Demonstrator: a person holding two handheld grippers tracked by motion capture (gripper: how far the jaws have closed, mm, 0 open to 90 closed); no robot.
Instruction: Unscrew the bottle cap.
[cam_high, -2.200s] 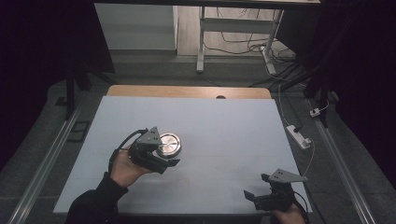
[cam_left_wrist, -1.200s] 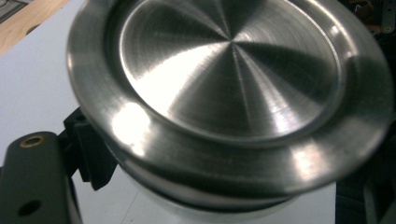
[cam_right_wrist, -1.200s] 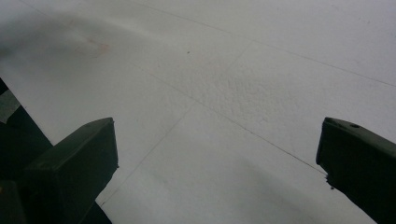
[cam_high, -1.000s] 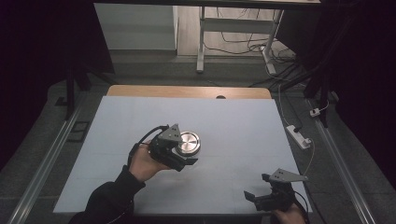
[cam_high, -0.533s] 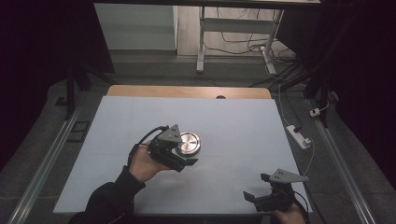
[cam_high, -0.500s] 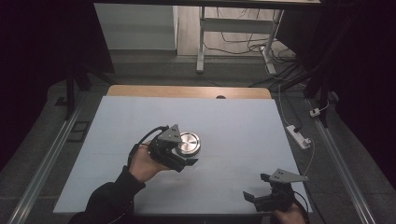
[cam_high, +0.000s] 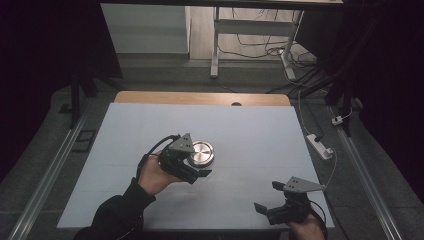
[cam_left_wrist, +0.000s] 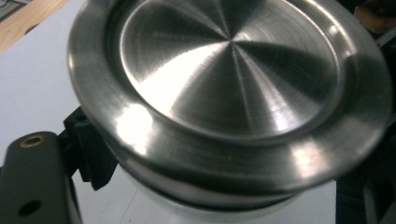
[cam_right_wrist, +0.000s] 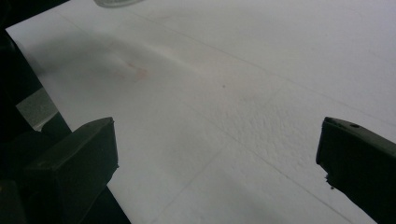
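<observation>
No legible text, labels or numbers — none anywhere.

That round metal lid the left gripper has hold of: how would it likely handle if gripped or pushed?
The metal lid looks rigid and probably slippery: its brushed surface shines. Flat and round, it would likely slide across the white table rather than tip. The left gripper takes it at the rim.

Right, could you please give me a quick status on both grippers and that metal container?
Left gripper shut on the round metal container, lid on. Right gripper open over bare white table, near front edge. Nothing in the way.
</observation>
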